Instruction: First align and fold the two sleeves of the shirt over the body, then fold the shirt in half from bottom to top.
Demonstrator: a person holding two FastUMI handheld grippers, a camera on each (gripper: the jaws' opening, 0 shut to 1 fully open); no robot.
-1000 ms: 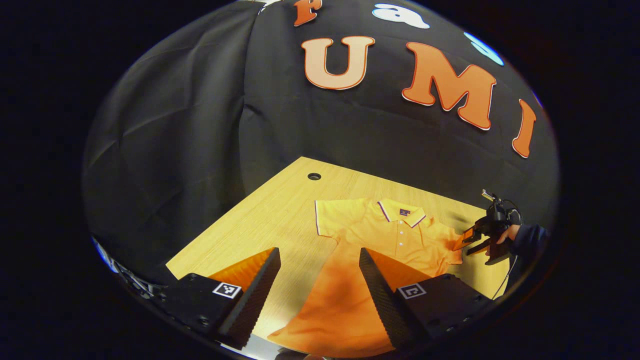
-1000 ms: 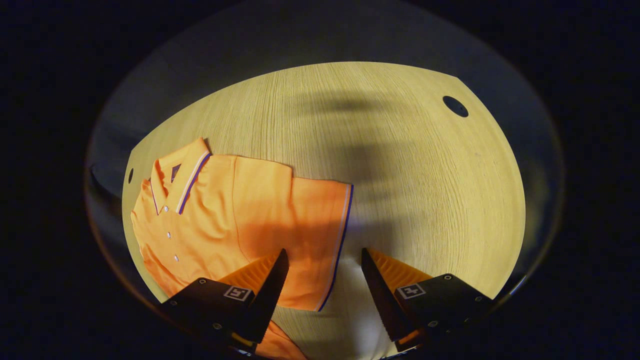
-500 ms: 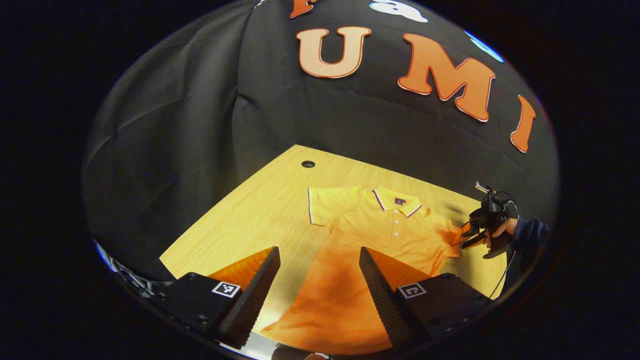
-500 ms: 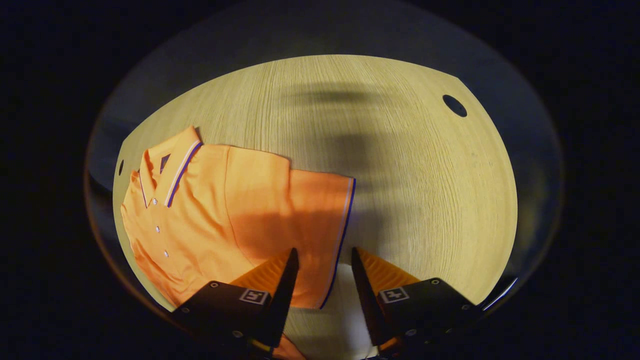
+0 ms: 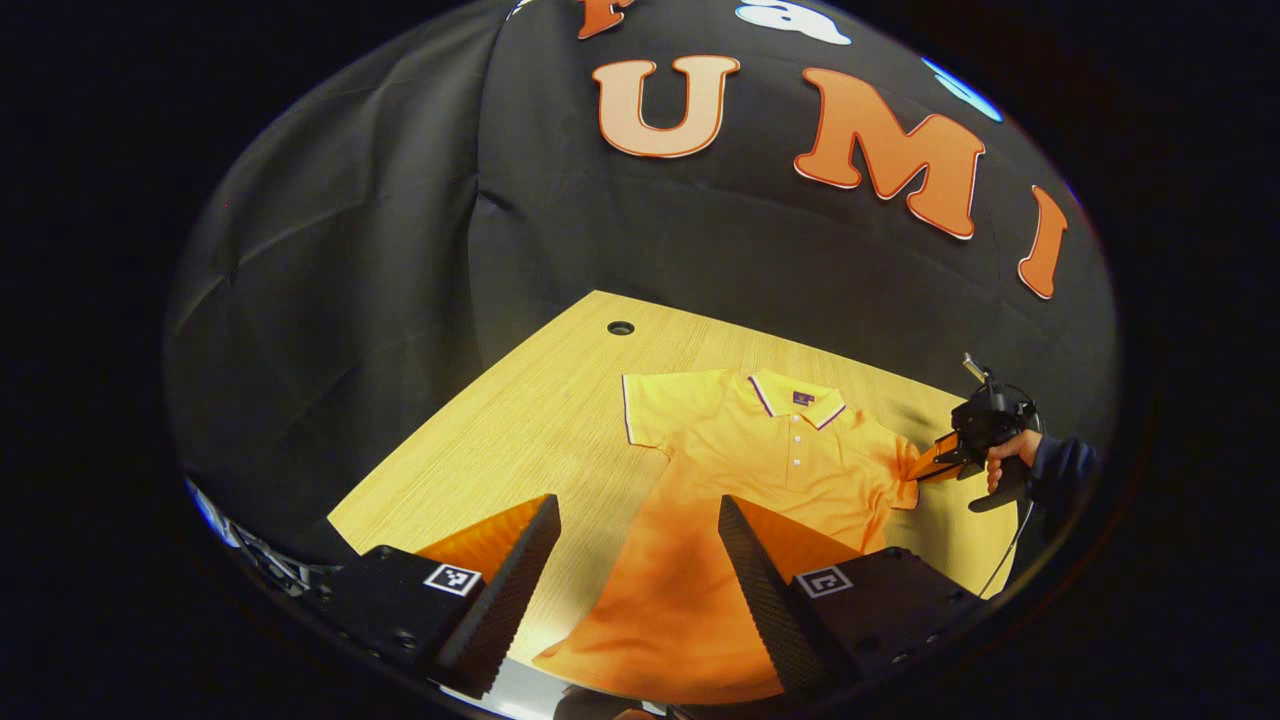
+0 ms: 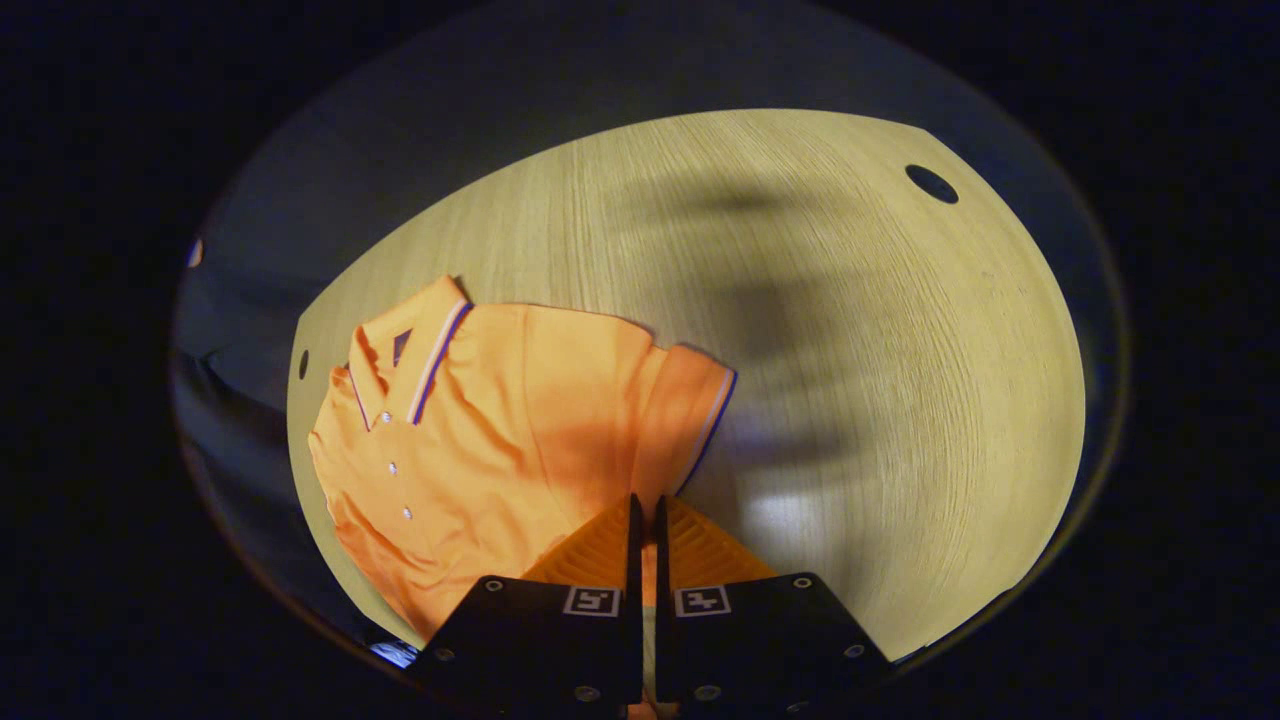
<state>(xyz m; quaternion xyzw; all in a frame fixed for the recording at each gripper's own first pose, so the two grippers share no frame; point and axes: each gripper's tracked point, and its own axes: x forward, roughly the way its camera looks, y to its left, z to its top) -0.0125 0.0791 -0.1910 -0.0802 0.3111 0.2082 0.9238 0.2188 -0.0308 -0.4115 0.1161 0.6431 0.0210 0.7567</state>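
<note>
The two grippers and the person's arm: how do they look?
Each gripper, left gripper and right gripper, has wedge-shaped ribbed fingers on black bolted blocks bearing square black-and-white markers. A dark sleeve covers the arm; a thin cable hangs below.

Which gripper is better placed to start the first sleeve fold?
Right. The right gripper is shut on a sleeve of the shirt, ready to carry it over the body. The left gripper hangs open above the hem, holding nothing.
</note>
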